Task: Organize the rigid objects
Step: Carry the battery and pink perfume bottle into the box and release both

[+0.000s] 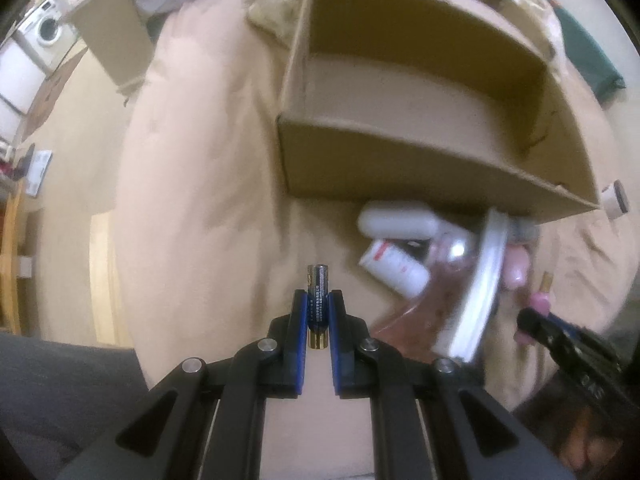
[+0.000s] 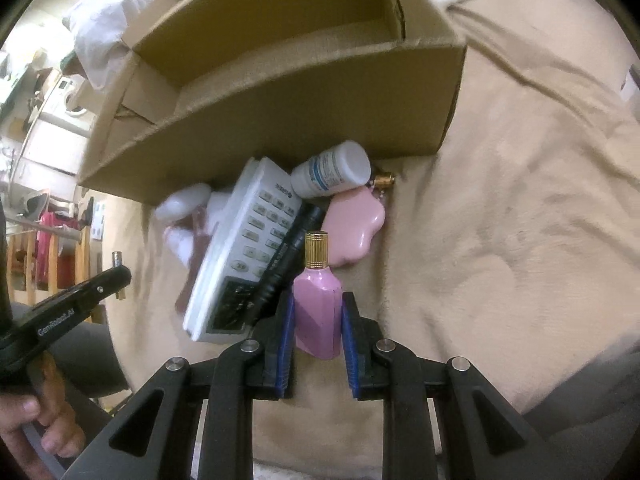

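Battery (image 1: 318,300): clamped upright between the pads of the left gripper (image 1: 318,312), long axis running along the fingers.
Pink bottle (image 2: 318,304): pinched at its body by the right gripper (image 2: 318,316), gold cap pointing away from the fingers.
Box (image 2: 280,128): open and looking empty, straight ahead of both grippers, past the pile with the remote (image 2: 248,248).
Nearer hand: hard to tell; both loads likely go forward over the near wall.

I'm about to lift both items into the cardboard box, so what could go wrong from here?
1. The left hand-held gripper pinches the battery only around its middle, so it might pivot or slip.
2. The pink bottle in the right hand-held gripper lies against the black flashlight and remote; lifting may drag them.
3. The box has a tall near wall that either item could clip.
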`<control>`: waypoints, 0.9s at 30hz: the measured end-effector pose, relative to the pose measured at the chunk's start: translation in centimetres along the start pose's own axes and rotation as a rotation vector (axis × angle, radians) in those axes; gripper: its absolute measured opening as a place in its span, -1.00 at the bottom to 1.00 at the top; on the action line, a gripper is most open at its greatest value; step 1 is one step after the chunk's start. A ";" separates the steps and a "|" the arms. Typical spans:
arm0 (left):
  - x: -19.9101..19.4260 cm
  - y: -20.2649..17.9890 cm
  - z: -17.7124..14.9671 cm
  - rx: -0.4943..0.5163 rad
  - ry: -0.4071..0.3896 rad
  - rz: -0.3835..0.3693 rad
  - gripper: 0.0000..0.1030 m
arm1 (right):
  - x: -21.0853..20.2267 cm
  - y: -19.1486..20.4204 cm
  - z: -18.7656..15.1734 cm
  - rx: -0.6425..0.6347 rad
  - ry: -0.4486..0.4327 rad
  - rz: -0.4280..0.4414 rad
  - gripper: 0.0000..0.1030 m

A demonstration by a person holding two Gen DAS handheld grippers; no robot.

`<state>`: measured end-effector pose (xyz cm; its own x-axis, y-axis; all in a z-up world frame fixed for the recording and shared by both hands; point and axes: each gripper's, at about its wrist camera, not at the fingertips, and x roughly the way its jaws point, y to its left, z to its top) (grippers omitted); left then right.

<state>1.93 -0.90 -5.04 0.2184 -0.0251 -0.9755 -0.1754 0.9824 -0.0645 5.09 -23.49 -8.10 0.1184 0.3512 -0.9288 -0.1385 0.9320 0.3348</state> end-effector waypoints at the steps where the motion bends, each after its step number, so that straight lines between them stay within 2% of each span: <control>1: -0.6 -0.2 0.0 0.010 -0.014 -0.001 -0.82 | -0.4 -0.1 0.1 -0.001 -0.009 0.006 -0.54; 11: -5.9 -0.9 2.7 0.059 -0.118 -0.045 -0.82 | -4.9 0.2 0.8 -0.036 -0.103 0.065 -0.54; 13: -6.6 -1.4 3.6 0.072 -0.131 -0.076 -0.82 | -5.7 0.3 1.5 -0.041 -0.127 0.087 -0.54; 19: -7.0 -2.9 6.5 0.117 -0.162 -0.078 -0.82 | -7.9 0.8 4.4 -0.073 -0.191 0.114 -0.54; 27: -5.1 -5.0 10.3 0.151 -0.175 -0.061 -0.82 | -8.5 1.2 9.1 -0.105 -0.236 0.120 -0.54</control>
<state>11.64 -3.77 2.42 0.3894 -0.0659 -0.9187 -0.0140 0.9969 -0.0775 12.91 -24.54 1.63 0.3187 0.4812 -0.8167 -0.2651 0.8724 0.4106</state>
